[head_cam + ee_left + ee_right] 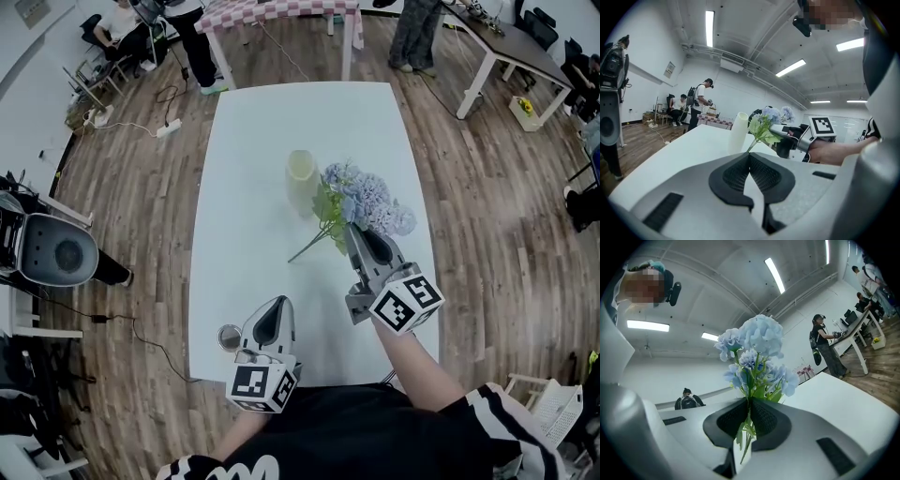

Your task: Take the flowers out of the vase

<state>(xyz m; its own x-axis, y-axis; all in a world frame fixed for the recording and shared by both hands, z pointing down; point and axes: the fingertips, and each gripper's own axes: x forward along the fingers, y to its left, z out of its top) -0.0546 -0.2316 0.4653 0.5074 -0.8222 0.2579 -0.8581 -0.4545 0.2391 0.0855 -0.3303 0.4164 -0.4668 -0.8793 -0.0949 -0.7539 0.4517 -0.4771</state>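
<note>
A bunch of blue flowers point(370, 202) with green leaves is held out of the cream vase point(302, 176), which stands upright in the middle of the white table point(244, 141). My right gripper point(356, 232) is shut on the stems, and the bare stem end point(292, 260) points down-left beside the vase. In the right gripper view the stems point(746, 430) pass between the closed pads point(764, 416) and the blooms point(757, 350) rise above them. My left gripper point(276, 302) hovers by the table's near edge, shut with nothing in it. The left gripper view shows the vase point(739, 132), the flowers point(769, 118) and the right gripper point(780, 132).
A checkered table point(281, 11) and people stand beyond the far end. A white desk point(511, 47) is at the back right. A grey machine point(52, 248) sits on the wooden floor to the left, with cables point(141, 127) nearby.
</note>
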